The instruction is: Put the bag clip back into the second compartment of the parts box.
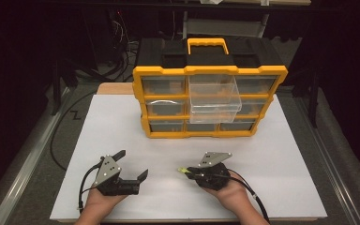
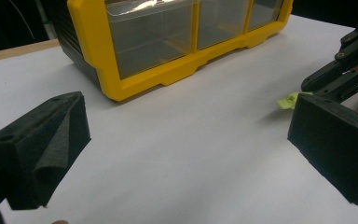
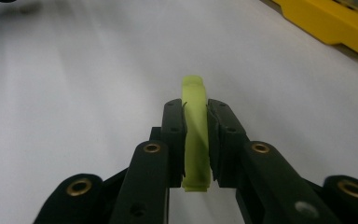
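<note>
A small yellow-green flat piece (image 3: 195, 135) is pinched edge-on between the black jaws of my right gripper (image 3: 196, 112), which is shut on it. From above, that gripper (image 1: 187, 171) sits at the table's front right, pointing left, the piece (image 1: 183, 170) poking out at its tip. My left gripper (image 1: 132, 165) rests at the front left, its jaws wide open and nothing between them. In the left gripper view the foam pads (image 2: 42, 144) frame bare white table, and the yellow-green piece (image 2: 289, 99) shows at the far right under the other gripper (image 2: 349, 60).
A yellow and black drawer organiser (image 1: 209, 101) stands at the back middle of the white table top (image 1: 122, 122). One clear drawer (image 1: 214, 96) in its middle column is pulled out. The organiser's yellow frame (image 2: 140, 79) lies ahead of my left gripper and its corner (image 3: 335, 21) shows at the upper right.
</note>
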Demonstrator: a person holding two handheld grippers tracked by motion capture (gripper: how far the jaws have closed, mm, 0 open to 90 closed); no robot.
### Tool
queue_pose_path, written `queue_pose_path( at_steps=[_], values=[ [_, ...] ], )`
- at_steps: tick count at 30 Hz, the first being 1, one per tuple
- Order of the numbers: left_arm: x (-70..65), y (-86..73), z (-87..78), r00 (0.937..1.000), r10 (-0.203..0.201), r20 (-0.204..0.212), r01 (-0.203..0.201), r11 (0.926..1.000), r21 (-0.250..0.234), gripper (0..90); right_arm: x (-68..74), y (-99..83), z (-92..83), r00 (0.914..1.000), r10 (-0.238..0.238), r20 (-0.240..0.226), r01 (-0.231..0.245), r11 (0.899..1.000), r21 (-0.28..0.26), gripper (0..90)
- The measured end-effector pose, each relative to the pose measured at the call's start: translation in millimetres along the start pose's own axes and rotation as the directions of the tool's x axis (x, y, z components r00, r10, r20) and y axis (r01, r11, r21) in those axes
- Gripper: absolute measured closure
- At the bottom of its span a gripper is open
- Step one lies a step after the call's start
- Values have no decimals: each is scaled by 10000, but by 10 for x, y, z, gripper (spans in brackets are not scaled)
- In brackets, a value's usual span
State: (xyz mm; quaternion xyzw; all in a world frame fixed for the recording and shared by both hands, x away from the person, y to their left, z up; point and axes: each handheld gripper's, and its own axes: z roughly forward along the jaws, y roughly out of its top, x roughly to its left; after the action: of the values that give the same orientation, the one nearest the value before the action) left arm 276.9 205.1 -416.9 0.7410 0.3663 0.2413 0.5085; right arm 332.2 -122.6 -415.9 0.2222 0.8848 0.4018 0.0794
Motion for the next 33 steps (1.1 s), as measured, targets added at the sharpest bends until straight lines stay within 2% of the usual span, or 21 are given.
queue_pose_path(
  at_steps=[6,7,9,13,15,17,18,21,30,31,32,33],
  values=[
    [9,0,17,10000,47,78,-46,10000,-62,4,-42,-47,-73,9999,65,106,-68,9994,351,792],
    [8,-1,19,9999,37,117,-37,10000,-35,4,-61,-60,-102,9997,59,230,-72,9984,568,793],
    [0,-1,24,9997,40,224,-39,10000,-10,4,-89,-72,-134,9996,133,249,-151,9972,727,793],
    [-16,3,27,9997,48,251,-47,10000,-25,3,-156,-87,-268,9997,88,208,-116,9900,1408,793],
    [-15,4,24,9997,49,255,-48,10000,-13,3,-170,-86,-285,9998,29,184,-55,9893,1461,793],
    [-11,9,10,9998,25,220,-22,9999,-112,3,-195,-79,-359,9998,107,174,-137,9824,1864,792],
    [-11,9,10,9998,25,220,-22,9999,-112,4,-195,-79,-359,9998,107,174,-137,9824,1864,792],
    [-7,13,-8,9998,23,185,-19,9998,-211,4,-208,-61,-415,9998,-115,153,76,9722,2341,792],
    [-1,15,-19,9998,22,207,-15,9995,-329,4,-266,6,-545,9999,-17,-129,53,9568,2906,793],
    [-5,15,-18,9998,43,210,-36,9994,-342,4,-278,31,-581,9998,-86,-175,136,9508,3094,793],
    [-6,15,-17,9998,45,216,-38,9994,-343,4,-278,31,-581,9998,-86,-175,136,9508,3094,793],
    [-12,15,-14,9997,66,218,-58,9994,-342,4,-285,56,-619,9997,-140,-217,203,9454,3252,792]
  ],
)
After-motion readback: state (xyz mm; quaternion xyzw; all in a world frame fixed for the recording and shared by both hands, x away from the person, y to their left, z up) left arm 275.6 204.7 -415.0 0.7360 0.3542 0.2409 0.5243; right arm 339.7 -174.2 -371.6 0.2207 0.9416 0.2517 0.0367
